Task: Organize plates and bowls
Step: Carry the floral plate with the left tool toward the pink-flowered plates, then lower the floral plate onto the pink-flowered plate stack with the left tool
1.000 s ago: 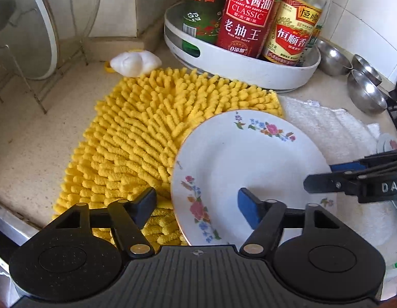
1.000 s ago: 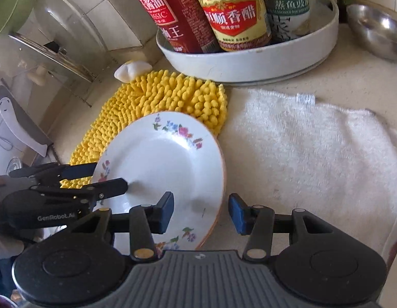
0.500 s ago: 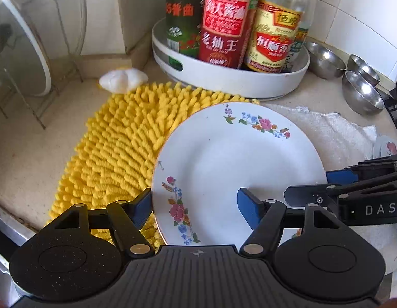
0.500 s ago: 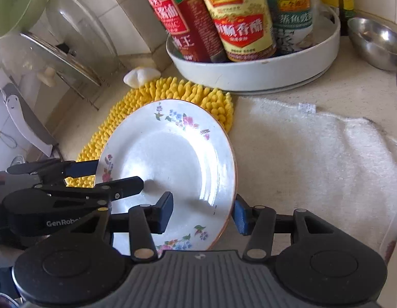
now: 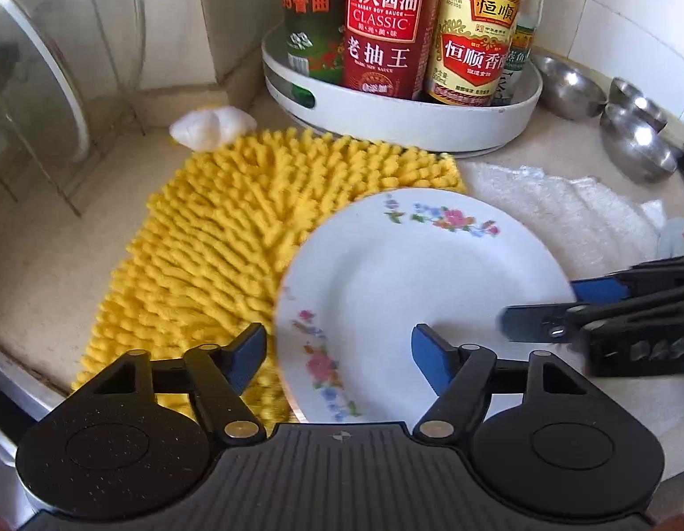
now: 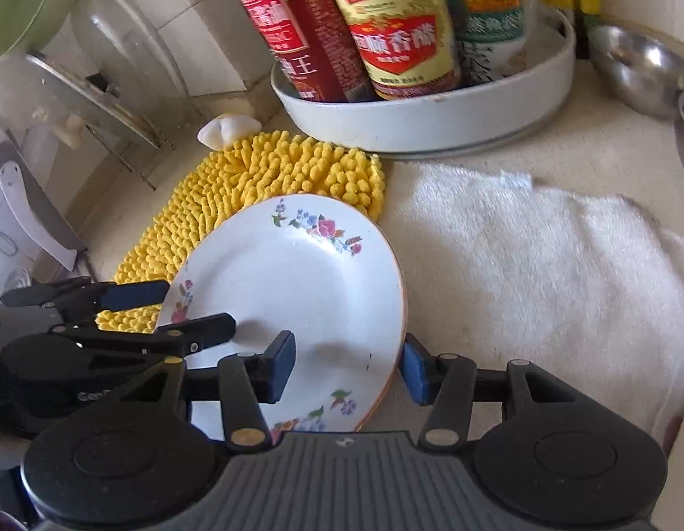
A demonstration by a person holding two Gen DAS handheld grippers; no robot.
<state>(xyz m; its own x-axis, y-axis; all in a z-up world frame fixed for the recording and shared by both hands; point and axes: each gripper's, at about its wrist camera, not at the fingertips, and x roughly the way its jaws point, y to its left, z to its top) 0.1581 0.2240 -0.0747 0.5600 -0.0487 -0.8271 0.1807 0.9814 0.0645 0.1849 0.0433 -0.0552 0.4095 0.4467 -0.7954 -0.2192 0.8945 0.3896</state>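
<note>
Left wrist: speckled beige counter (image 5: 54, 239) meets white tiled wall (image 5: 629, 22)

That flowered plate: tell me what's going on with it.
A person is working two hand-held grippers on one flowered plate. The left gripper straddles its left rim and the right gripper its right rim, each with one finger over the plate's face and one outside the edge. The plate looks tilted, over the yellow mat and beside the white towel. Whether either gripper is actually pressing on it is unclear.

White floral plate (image 5: 413, 283), yellow mat (image 5: 236, 239)
</note>
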